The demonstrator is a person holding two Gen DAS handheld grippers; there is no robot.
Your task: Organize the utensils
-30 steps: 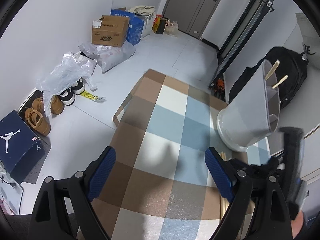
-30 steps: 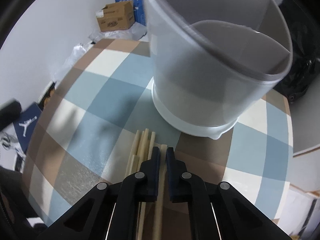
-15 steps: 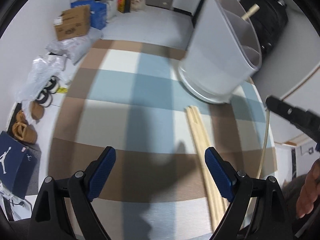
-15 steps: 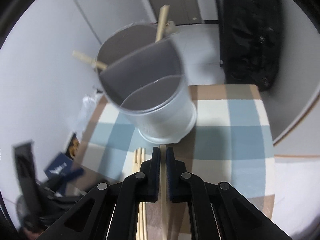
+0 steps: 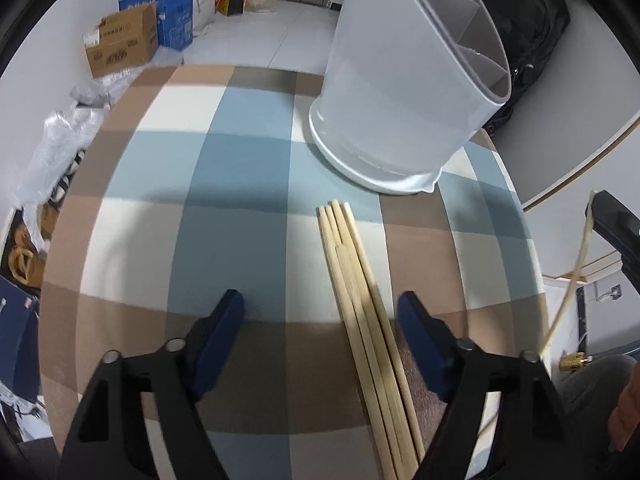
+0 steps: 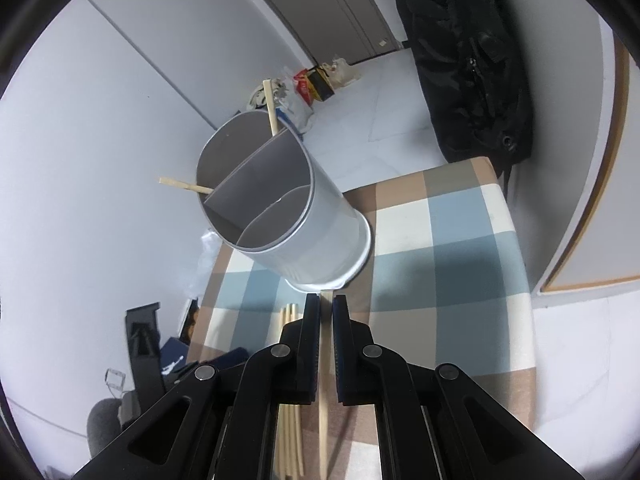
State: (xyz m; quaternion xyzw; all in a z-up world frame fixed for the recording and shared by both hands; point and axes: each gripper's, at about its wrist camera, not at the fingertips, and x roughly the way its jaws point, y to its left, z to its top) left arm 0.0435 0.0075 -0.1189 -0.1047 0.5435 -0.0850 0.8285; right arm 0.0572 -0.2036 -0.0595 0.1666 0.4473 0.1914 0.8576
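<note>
A grey divided utensil holder stands at the far side of the chequered cloth. Two wooden chopsticks stick out of its far compartment. Several loose chopsticks lie in a bundle on the cloth. My left gripper hangs over them with jaws closing; the bundle lies between the blue pads, close to the right one, and neither pad touches it. My right gripper is shut on a single chopstick, raised above the cloth in front of the holder. In the left wrist view it shows at the right edge.
A black backpack leans behind the holder. On the floor to the left are a cardboard box, a blue box, plastic bags and shoes. The cloth's edge drops off on the left and right. A person's hand shows at the lower right.
My left gripper has moved over the chopstick bundle and its jaws have narrowed. My right gripper has risen with the single chopstick and rolled, so the holder now appears farther away and from above.
</note>
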